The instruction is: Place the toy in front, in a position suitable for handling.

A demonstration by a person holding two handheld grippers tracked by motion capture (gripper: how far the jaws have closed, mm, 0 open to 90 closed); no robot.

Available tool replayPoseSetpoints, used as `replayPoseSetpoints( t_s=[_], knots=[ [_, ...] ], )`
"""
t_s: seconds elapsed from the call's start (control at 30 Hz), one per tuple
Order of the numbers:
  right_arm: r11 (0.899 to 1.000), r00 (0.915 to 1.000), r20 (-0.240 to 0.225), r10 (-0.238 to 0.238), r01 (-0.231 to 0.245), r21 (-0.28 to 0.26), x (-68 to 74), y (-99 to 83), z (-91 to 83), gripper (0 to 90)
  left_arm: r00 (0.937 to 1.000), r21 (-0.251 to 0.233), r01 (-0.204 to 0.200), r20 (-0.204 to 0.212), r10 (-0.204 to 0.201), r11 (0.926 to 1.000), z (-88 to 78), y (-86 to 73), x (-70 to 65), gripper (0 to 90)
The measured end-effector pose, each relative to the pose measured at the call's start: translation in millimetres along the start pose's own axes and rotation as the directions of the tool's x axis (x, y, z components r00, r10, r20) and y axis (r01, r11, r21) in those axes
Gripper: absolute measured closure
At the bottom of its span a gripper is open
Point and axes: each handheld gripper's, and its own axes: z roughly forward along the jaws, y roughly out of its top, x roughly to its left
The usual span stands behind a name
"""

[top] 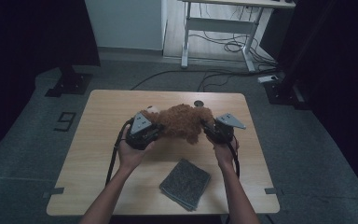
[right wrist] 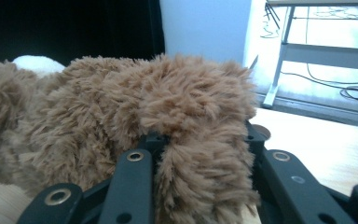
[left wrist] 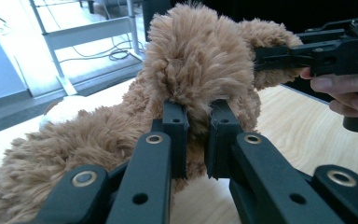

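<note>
Plush toy (top: 182, 122): hanging brown and shaggy between both tools, over the far middle of the table (top: 98, 154), lifted clear of the wood.
Left gripper (top: 157, 131): clamping a tuft of fur, jaws pinching close together on it in the left gripper view (left wrist: 196, 140).
Right gripper (top: 208, 129): biting into a thick fold of fur (right wrist: 200, 158), pads buried in pile.
Grey cloth (top: 185, 182): lying folded on the near part of the table, between the forearms, well apart from the toy.
Dark disc (top: 198, 103): sitting near the far edge, just behind the toy.
Room: showing bare wood left and right of the hands.
</note>
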Motion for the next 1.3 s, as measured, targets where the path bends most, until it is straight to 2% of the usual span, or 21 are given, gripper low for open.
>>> replayPoseSetpoints(
  t_s=[0.1, 0.17, 0.2, 0.27, 0.33, 0.4, 0.53, 0.67, 0.77, 0.9, 1.03, 1.13, 1.17, 1.3],
  knots=[
    [1.0, 0.9998, 0.019, 0.007, -0.007, 0.011, -7.3, -8.3, -3.5, 67.2, 0.9999, 0.037, -0.012, 0.009, 0.012, 0.9992, 12.9, -5.7, -7.6, 80.3],
    [0.999, 0.9993, 0.038, 0.001, -0.003, 0.044, -14.0, -21.8, -1.9, 67.1, 0.9998, 0.075, -0.016, 0.014, 0.015, 0.997, 24.1, -11.9, -10.4, 80.1],
    [0.999, 0.9993, 0.038, 0.001, -0.003, 0.044, -14.0, -21.8, -1.9, 67.1, 0.9999, 0.087, -0.008, 0.016, 0.006, 0.9962, 28.1, -14.8, -10.7, 80.1],
    [0.997, 0.9994, 0.033, 0.013, -0.016, 0.074, -18.6, -33.1, 1.3, 66.9, 0.9997, 0.126, 0.007, 0.024, -0.01, 0.992, 36.8, -23.6, -9.9, 79.9],
    [0.995, 0.9992, 0.035, 0.019, -0.022, 0.099, -21.8, -43.1, 4.5, 66.6, 0.9992, 0.138, 0.014, 0.035, -0.019, 0.9904, 40.2, -30.7, -9.4, 79.5],
    [0.992, 0.9988, 0.031, 0.039, -0.042, 0.116, -26.5, -51.2, 7.5, 66.0, 0.9984, 0.148, 0.023, 0.047, -0.03, 0.9887, 40.7, -34.8, -9.8, 79.2],
    [0.988, 0.9956, 0.01, 0.094, -0.094, 0.122, -32.9, -59.5, 11.1, 64.6, 0.9979, 0.155, 0.011, 0.062, -0.02, 0.9879, 37.9, -40.7, -12.6, 78.8],
    [0.987, 0.9955, -0.002, 0.094, -0.093, 0.128, -30.3, -59.7, 10.4, 63.5, 0.9968, 0.153, 0.022, 0.072, -0.034, 0.988, 32.4, -45.7, -13.0, 78.6],
    [0.985, 0.9943, -0.022, 0.105, -0.101, 0.138, -27.2, -60.8, 10.1, 62.9, 0.9968, 0.147, 0.015, 0.075, -0.026, 0.989, 27.8, -48.2, -15.4, 78.5],
    [0.987, 0.9954, -0.029, 0.092, -0.087, 0.134, -20.7, -64.0, 7.6, 62.8, 0.9958, 0.141, 0.027, 0.083, -0.039, 0.9896, 23.5, -53.2, -13.6, 76.5],
    [0.987, 0.9946, -0.034, 0.098, -0.093, 0.133, -21.5, -69.3, 5.0, 61.6, 0.9924, 0.154, 0.059, 0.098, -0.074, 0.9864, 19.3, -59.4, -9.7, 63.6],
    [0.987, 0.9945, -0.038, 0.098, -0.092, 0.135, -22.4, -73.7, 2.9, 60.6, 0.9976, 0.167, 0.051, 0.038, -0.058, 0.9847, 7.3, -65.9, -10.0, 47.7],
    [0.987, 0.9946, -0.041, 0.095, -0.089, 0.134, -21.9, -74.8, 1.5, 60.3, 0.9978, 0.169, 0.054, 0.03, -0.06, 0.9842, 3.7, -67.9, -9.5, 43.8],
    [0.988, 0.995, -0.045, 0.09, -0.083, 0.129, -20.7, -76.8, -2.1, 59.6, 0.9949, 0.207, 0.078, 0.048, -0.089, 0.9752, -11.5, -82.2, -9.3, 39.7]
  ],
)
